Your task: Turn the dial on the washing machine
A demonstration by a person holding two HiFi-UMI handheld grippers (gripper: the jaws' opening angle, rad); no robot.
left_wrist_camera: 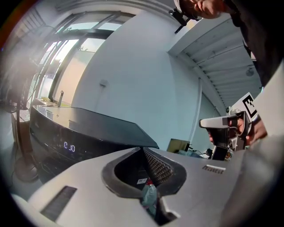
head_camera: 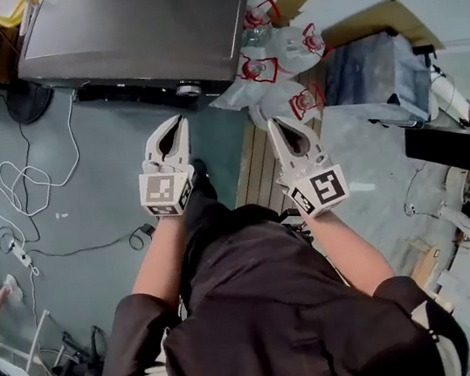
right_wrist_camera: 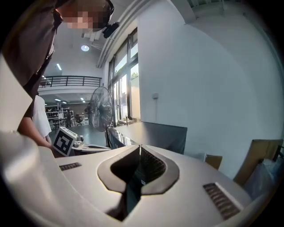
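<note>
Head view: left gripper (head_camera: 179, 122) and right gripper (head_camera: 274, 123) are held clenched, empty, apart from the dial (head_camera: 189, 90) on the washing machine (head_camera: 138, 21).

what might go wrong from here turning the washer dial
1. The left gripper and right gripper are both shut, short of the dial: they must open first or they'll just bump it.
2. The dial is small on the washer's dark panel, so it's easy to miss.
3. Loose cables on the floor could snag a foot.
</note>
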